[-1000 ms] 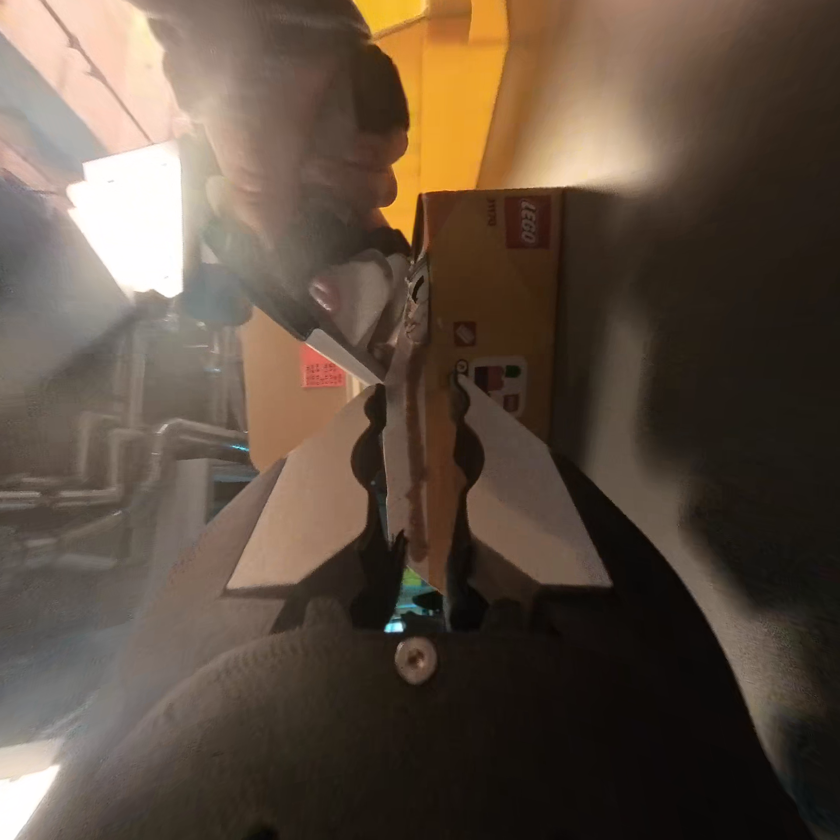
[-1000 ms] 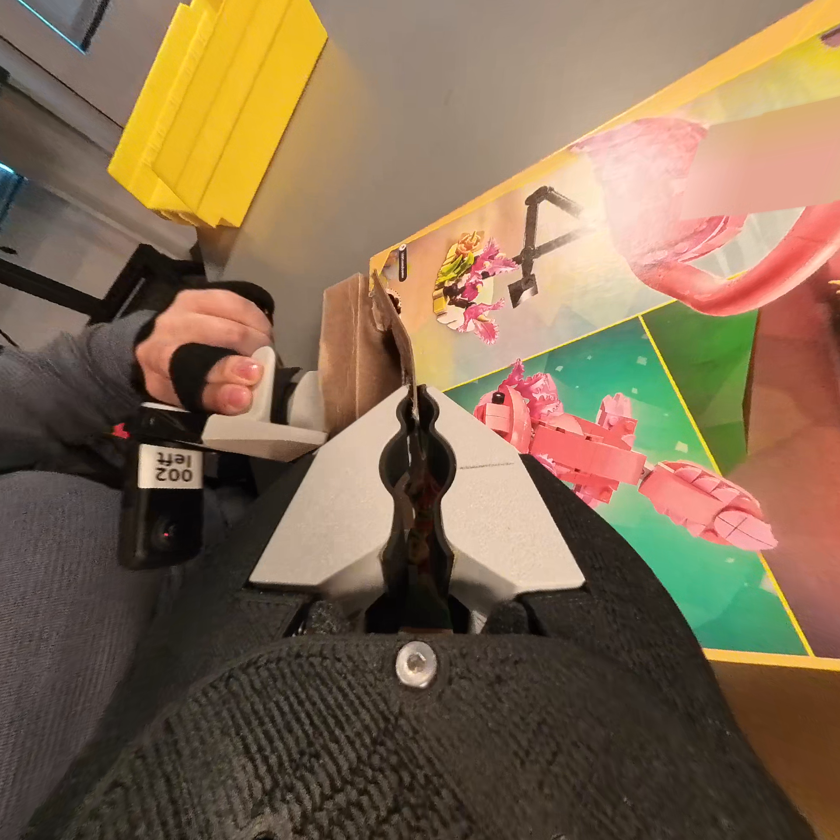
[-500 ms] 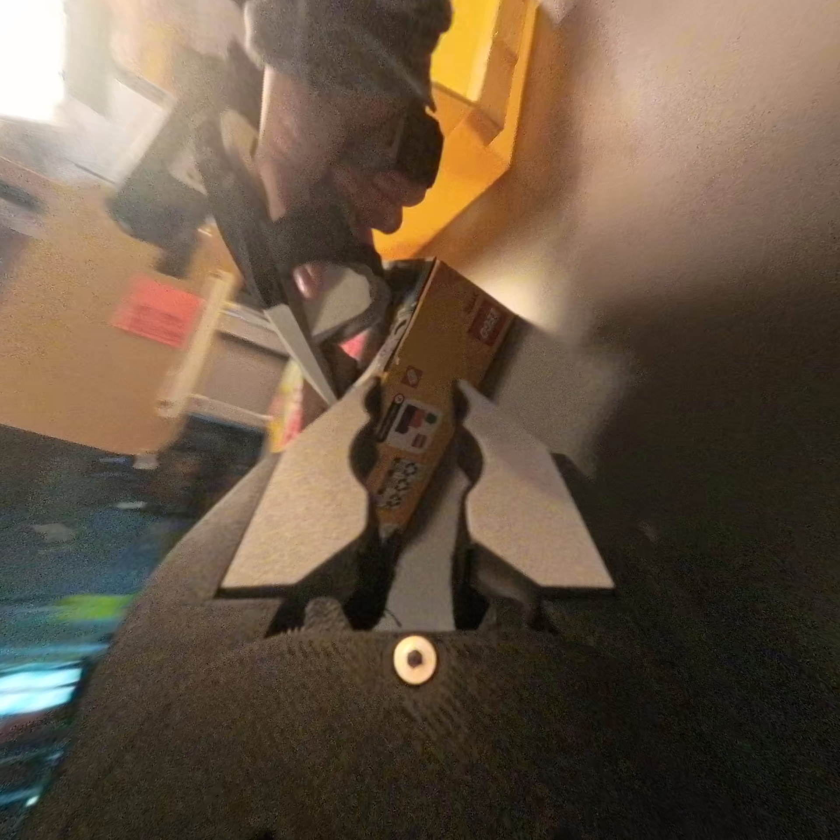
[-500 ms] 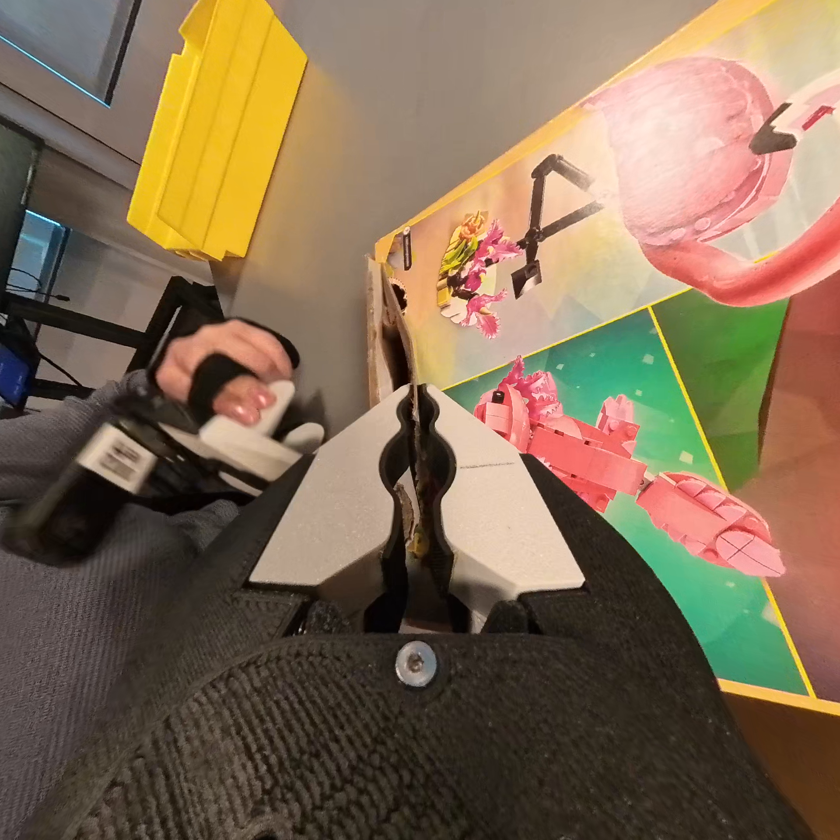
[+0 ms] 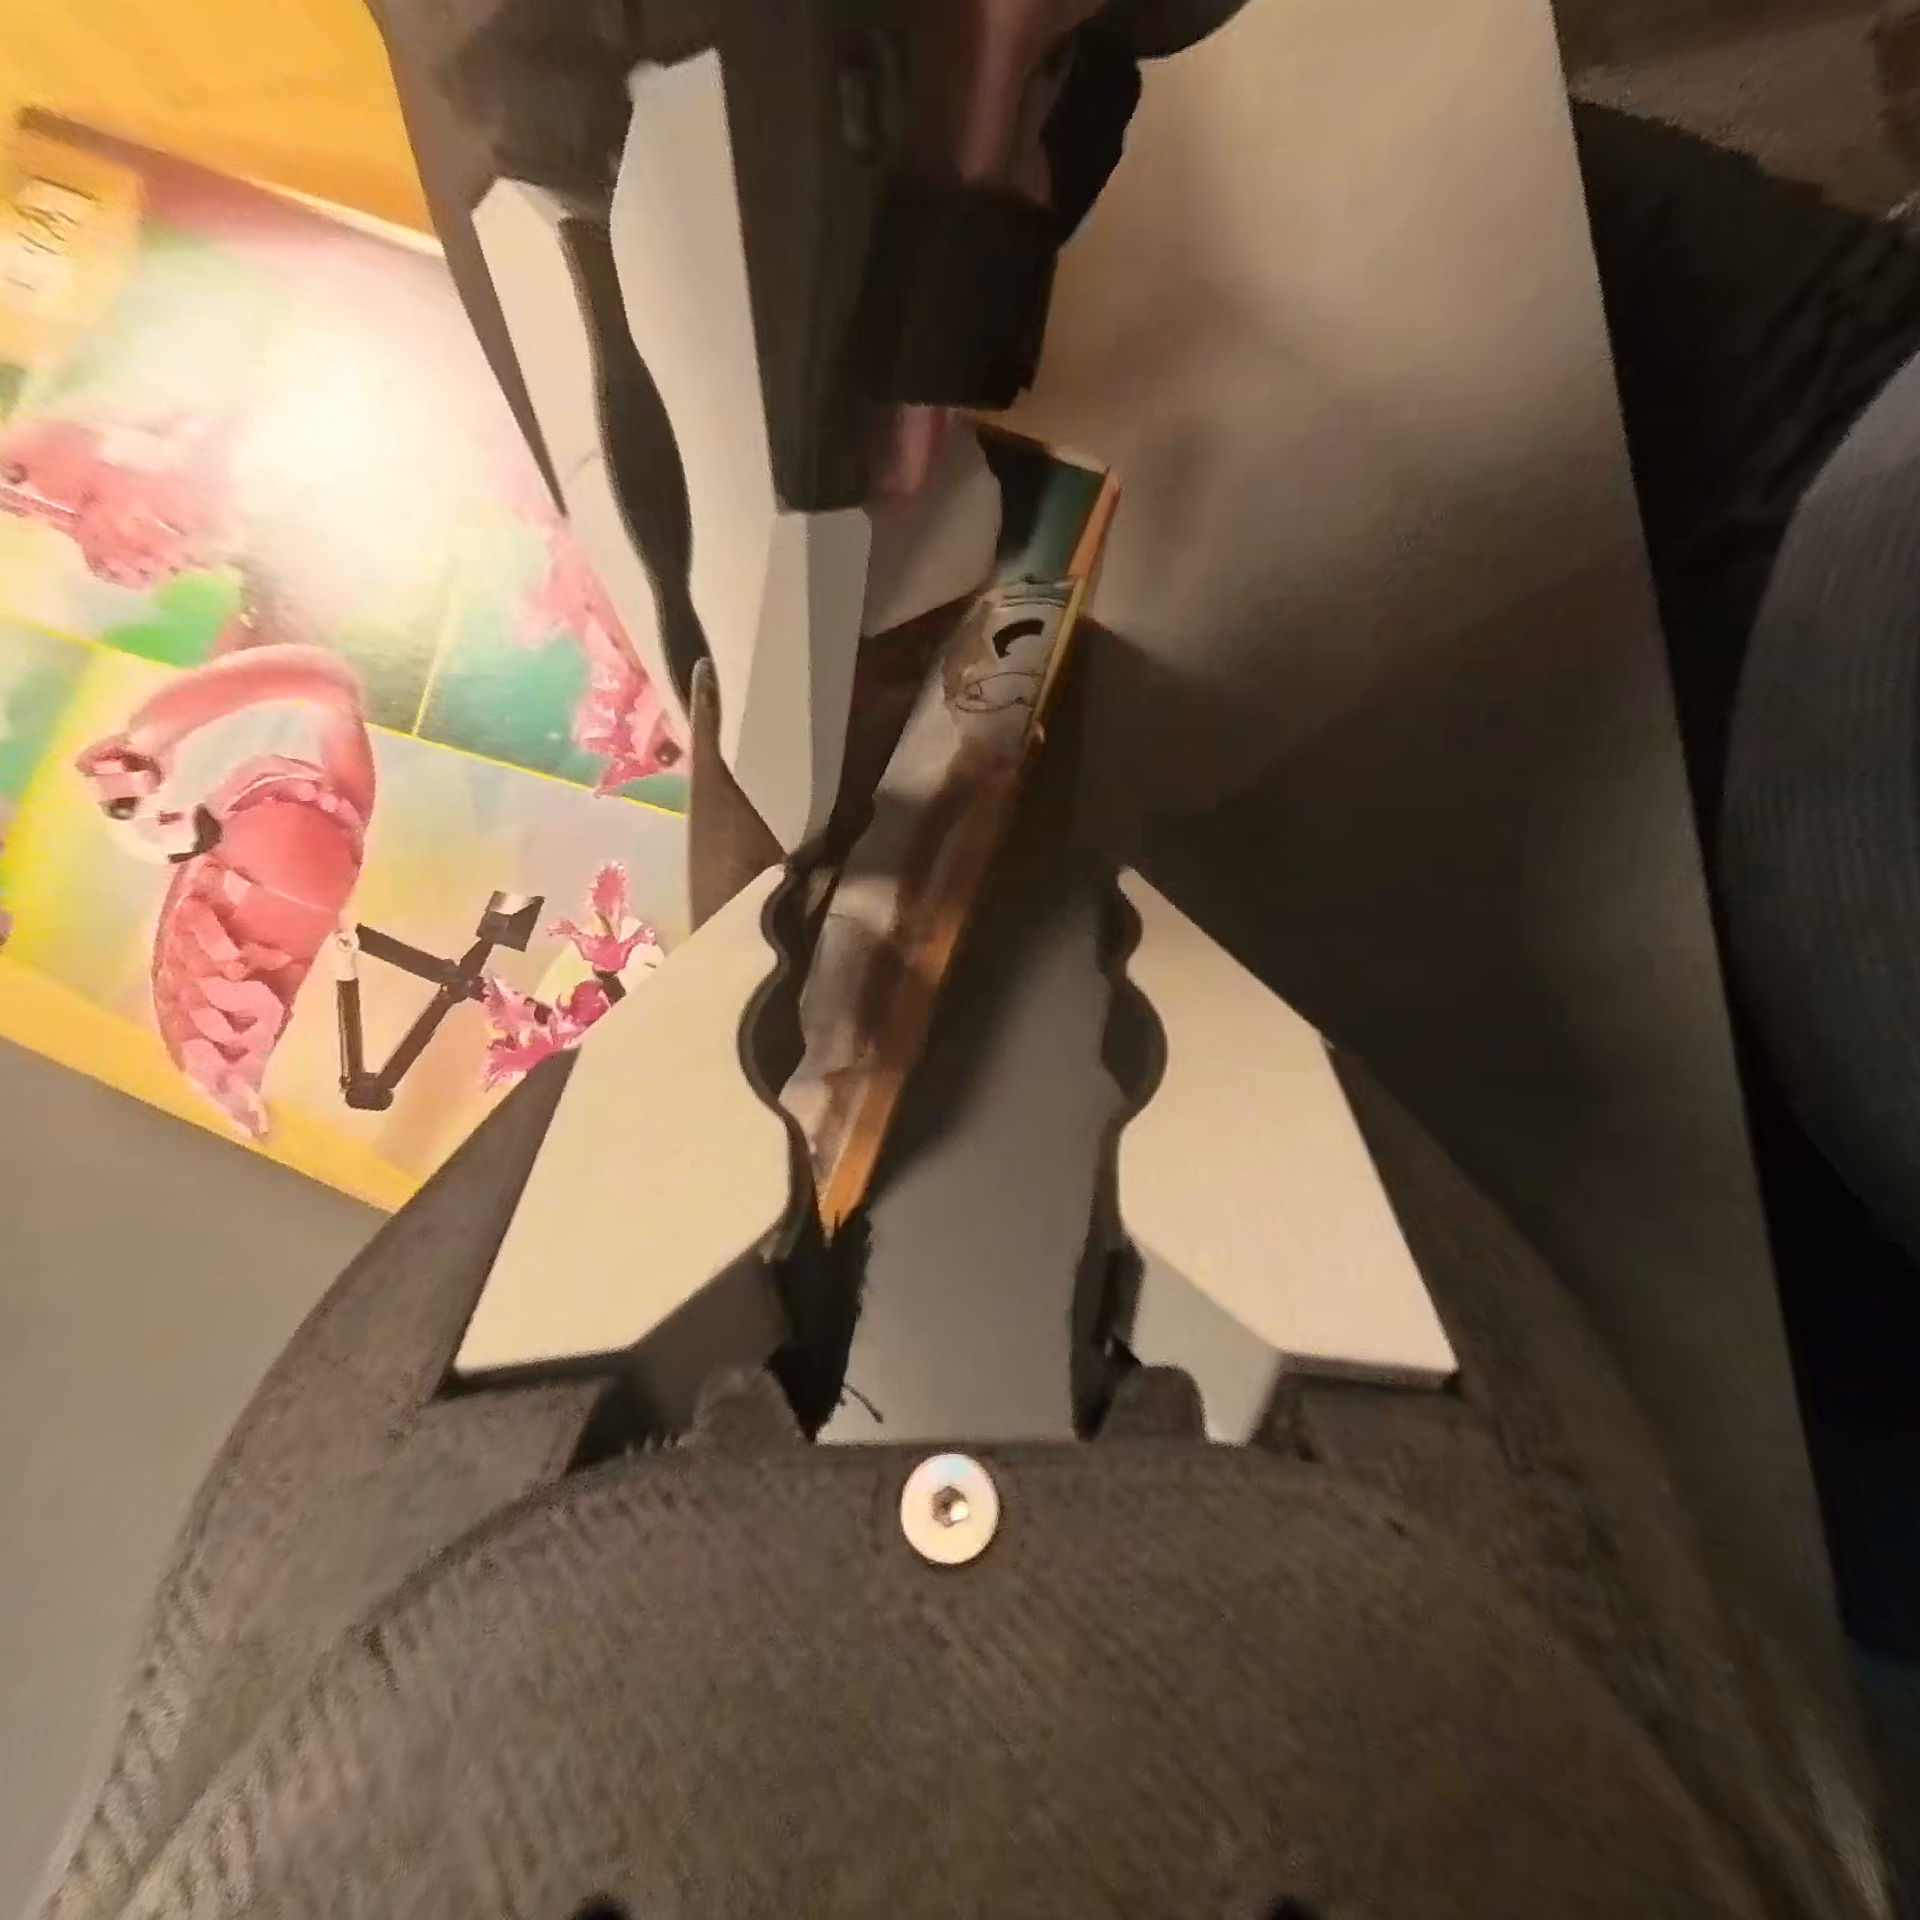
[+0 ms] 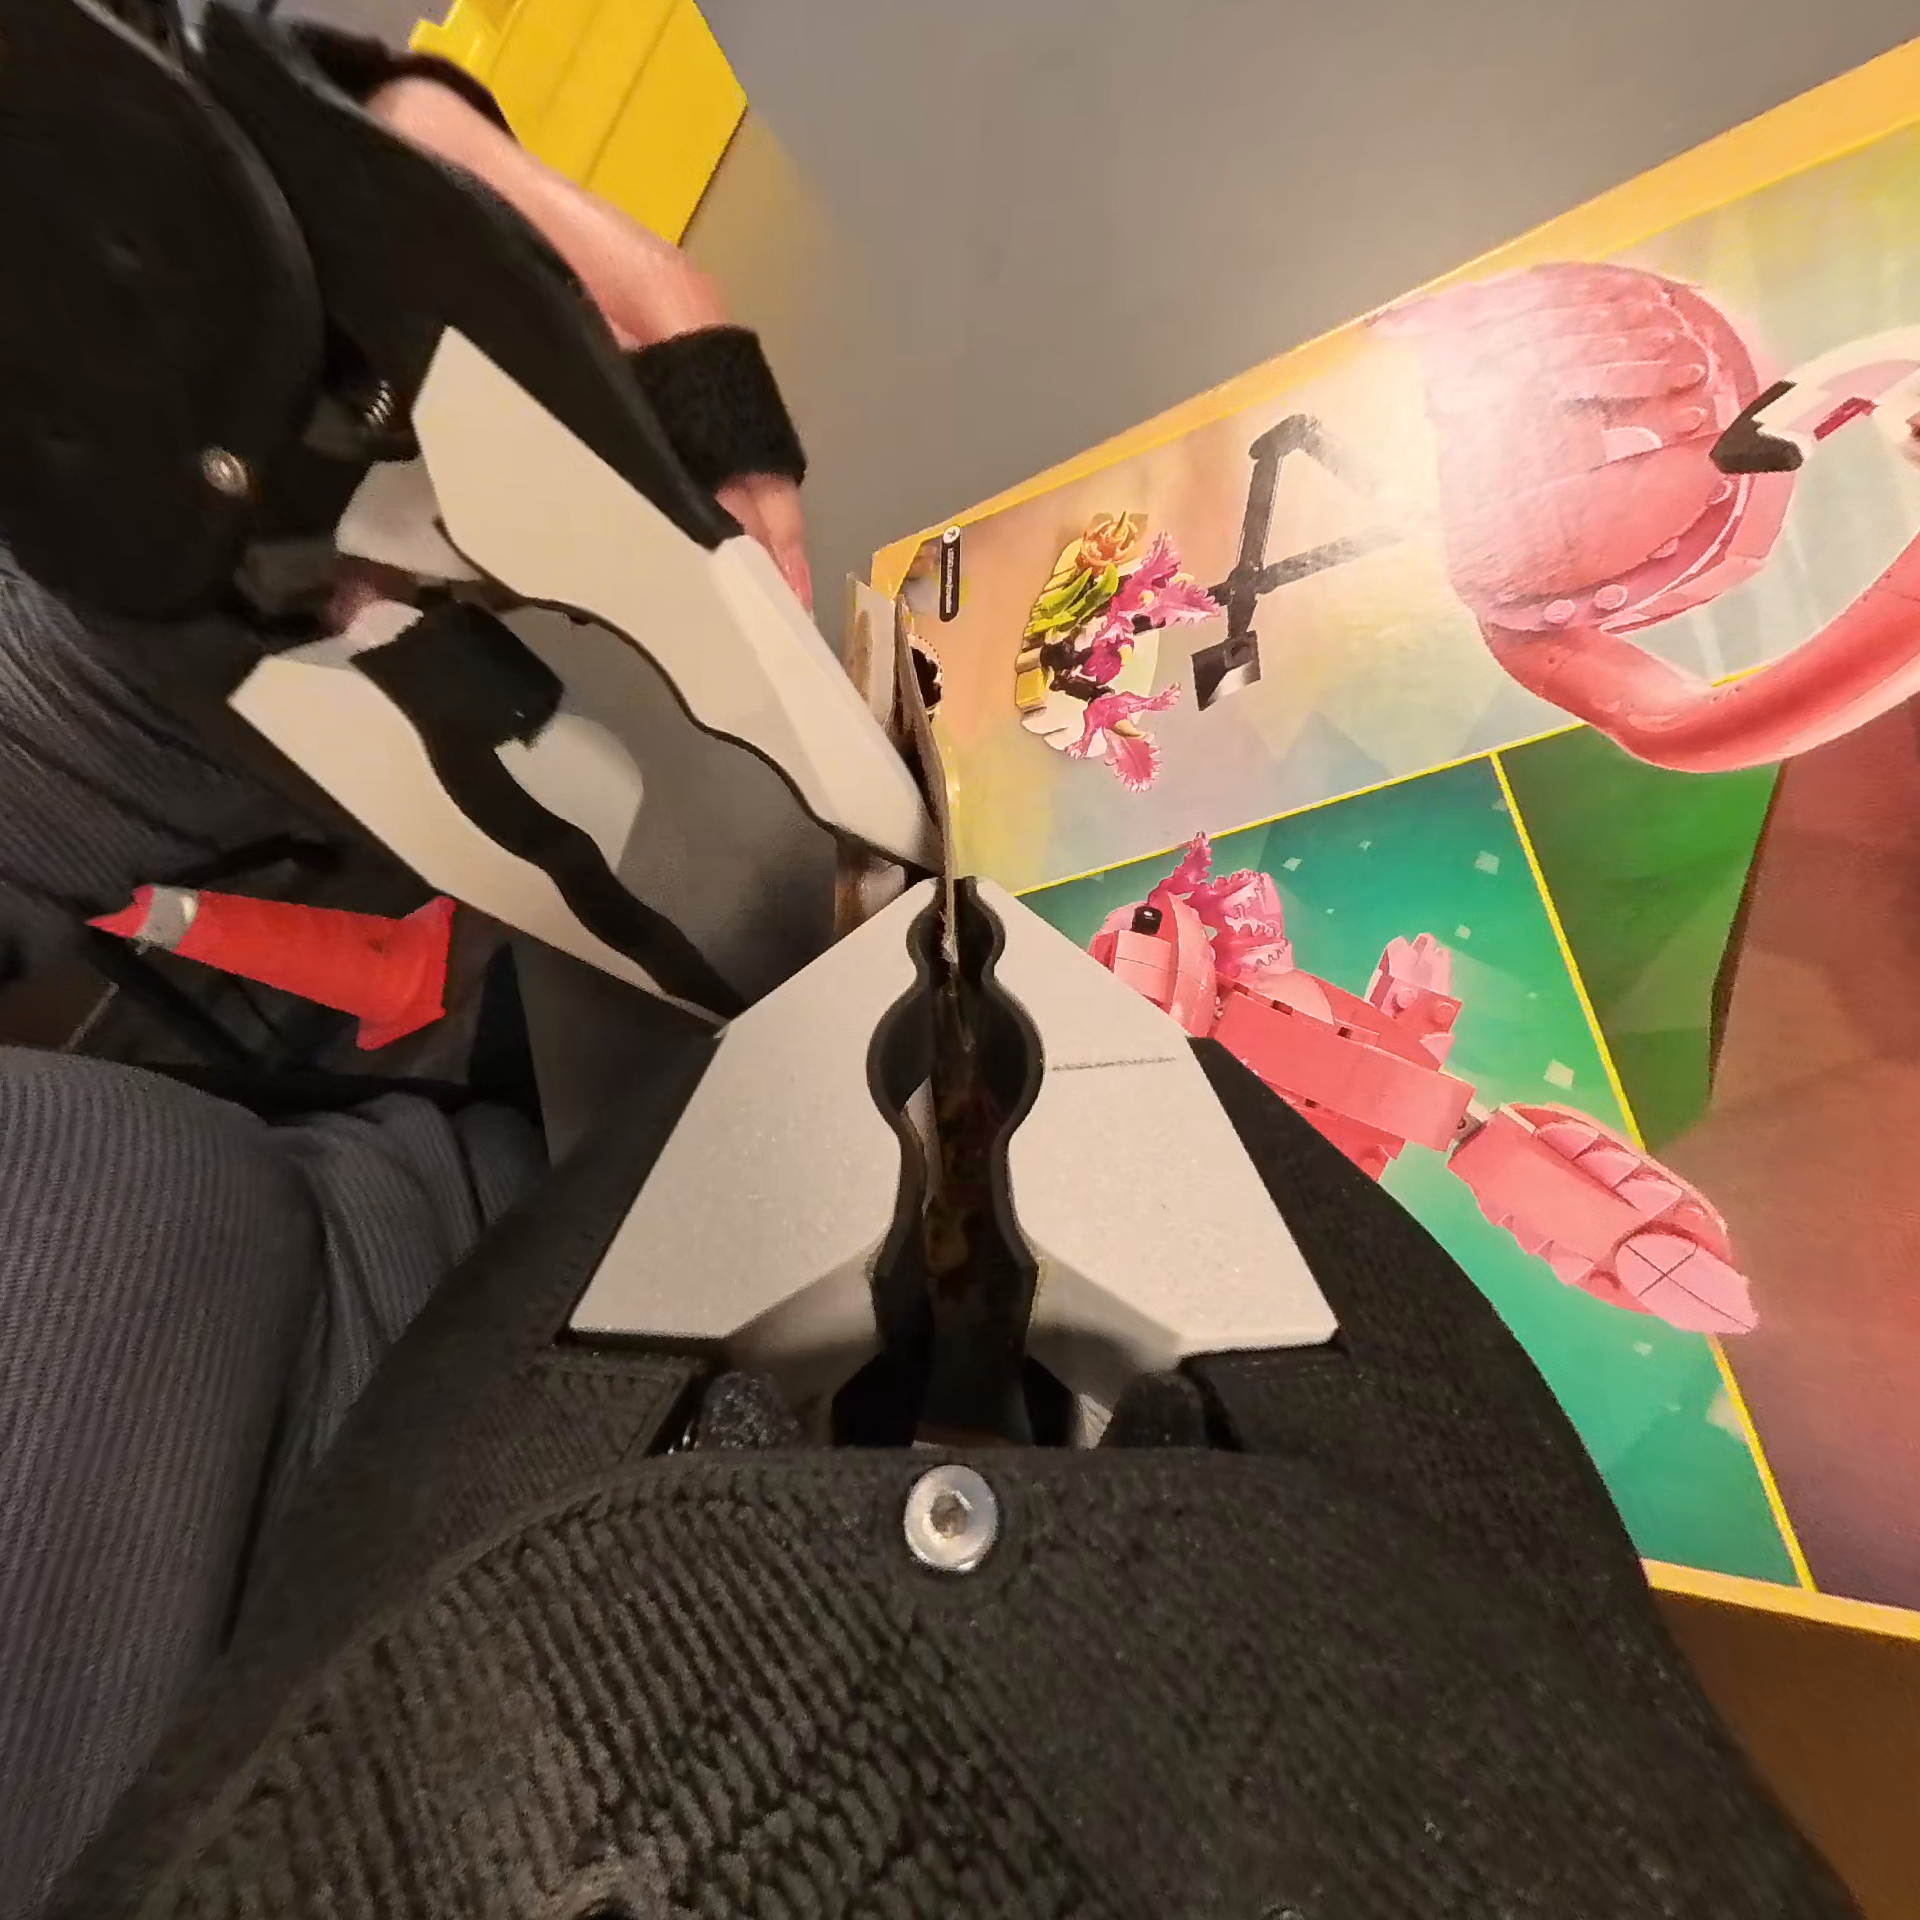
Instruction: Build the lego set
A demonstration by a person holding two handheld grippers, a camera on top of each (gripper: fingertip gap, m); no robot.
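Observation:
A large toy box (image 6: 1351, 727) with pink flamingo pictures lies on the grey table (image 6: 1039, 260). It also shows in the left wrist view (image 5: 260, 623). My right gripper (image 6: 958, 894) is shut on the torn brown cardboard flap (image 6: 925, 748) at the box's end. My left gripper (image 5: 951, 883) is open wide. The flap (image 5: 904, 997) stands between its fingers and leans on the left finger (image 5: 665, 1091), with a clear gap to the other one. In the right wrist view the left gripper (image 6: 810, 925) comes in from the upper left, one fingertip at the flap. The right gripper's fingers (image 5: 790, 520) show above in the left wrist view.
A yellow bin (image 6: 613, 94) stands on the table beyond the box. A person's hand in a black fingerless glove (image 6: 717, 416) holds the left gripper. A leg in grey cloth (image 6: 208, 1247) is at the left, with a red cone-shaped part (image 6: 291, 956) near it.
My left gripper was shut on the box's end and has opened wide, swinging round to face the flap and the box's picture side. My right gripper has stayed shut on the flap.

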